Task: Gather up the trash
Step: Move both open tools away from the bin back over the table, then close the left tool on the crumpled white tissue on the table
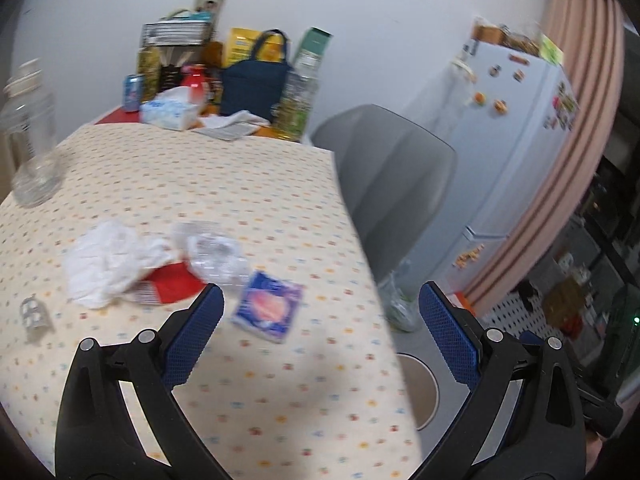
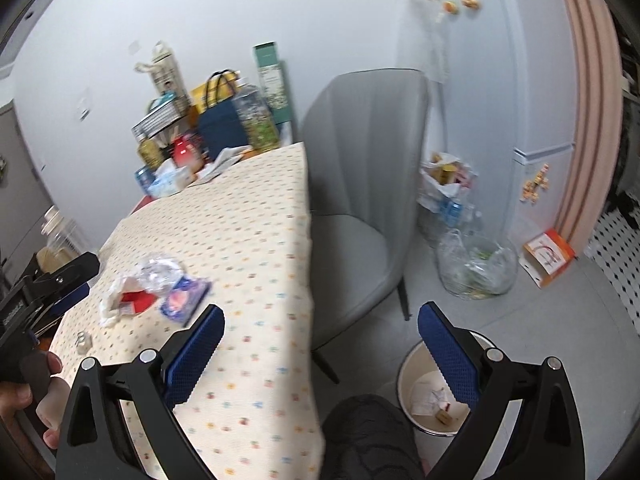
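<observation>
My left gripper (image 1: 320, 300) hung wide and empty above the dotted cream tablecloth (image 1: 224, 184), just short of the blue-and-pink square packet (image 1: 267, 306), crumpled white tissue (image 1: 108, 262) and clear plastic wrapper (image 1: 214, 252). My right gripper (image 2: 320, 322) (equally spread) hovered near the round white bin (image 2: 416, 384).

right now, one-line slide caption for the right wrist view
Open right claw hovers past the table edge, trash pile left: crumpled tissue, clear plastic wrapper, blue packet; waste bin below.
</observation>
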Available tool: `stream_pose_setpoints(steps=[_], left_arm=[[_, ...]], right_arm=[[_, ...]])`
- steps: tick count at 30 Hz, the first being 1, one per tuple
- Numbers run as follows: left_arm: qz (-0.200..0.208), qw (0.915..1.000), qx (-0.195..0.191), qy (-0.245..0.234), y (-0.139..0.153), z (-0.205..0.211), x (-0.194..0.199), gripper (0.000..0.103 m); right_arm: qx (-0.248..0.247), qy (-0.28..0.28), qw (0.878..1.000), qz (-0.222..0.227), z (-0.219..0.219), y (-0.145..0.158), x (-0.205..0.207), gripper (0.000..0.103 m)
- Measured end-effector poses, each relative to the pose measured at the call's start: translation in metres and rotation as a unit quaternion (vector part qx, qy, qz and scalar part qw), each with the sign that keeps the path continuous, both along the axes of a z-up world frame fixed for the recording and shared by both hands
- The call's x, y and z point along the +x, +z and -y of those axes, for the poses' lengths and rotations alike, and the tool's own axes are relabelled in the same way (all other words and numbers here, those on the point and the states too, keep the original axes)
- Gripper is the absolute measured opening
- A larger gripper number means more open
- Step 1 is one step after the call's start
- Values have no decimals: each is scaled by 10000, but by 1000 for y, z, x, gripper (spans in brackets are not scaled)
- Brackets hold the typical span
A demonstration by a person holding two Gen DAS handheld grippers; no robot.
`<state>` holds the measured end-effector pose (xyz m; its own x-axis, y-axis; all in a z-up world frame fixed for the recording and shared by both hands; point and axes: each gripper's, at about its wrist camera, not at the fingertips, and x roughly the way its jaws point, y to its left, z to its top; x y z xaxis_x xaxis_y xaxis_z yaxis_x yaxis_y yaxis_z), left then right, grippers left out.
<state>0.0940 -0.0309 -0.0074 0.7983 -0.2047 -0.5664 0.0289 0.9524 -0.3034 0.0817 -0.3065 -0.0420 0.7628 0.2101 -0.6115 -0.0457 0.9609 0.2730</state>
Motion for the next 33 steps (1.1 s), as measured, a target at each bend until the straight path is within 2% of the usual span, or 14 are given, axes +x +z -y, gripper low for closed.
stream_pose_setpoints(steps=[9, 17, 20, 24, 26, 29, 33], left_arm=[[-73, 9978, -172, 629, -15, -68, 1, 97], [-384, 9960, 24, 809, -39, -101, 20, 97], [-502, 9949, 80, 869, -48, -110, 29, 93], [-662, 9938, 90, 885, -58, -118, 41, 83], [-718, 9935, 120, 872, -61, -119, 47, 81], [-819, 9929, 144, 846, -68, -121, 55, 71], [-955, 9920, 59, 823, -75, -124, 62, 43]], right_arm=[[7, 510, 9987, 12, -56, 4, 14, 95], [-6, 848, 9964, -64, -95, -3, 29, 95], [-50, 958, 9953, -90, -107, -7, 34, 95], [-54, 1074, 9941, -166, -121, -13, 44, 95], [-65, 1143, 9931, -232, -128, -18, 50, 95], [-68, 1208, 9921, -330, -136, -24, 59, 95], [-56, 1251, 9913, -401, -142, -28, 68, 95]])
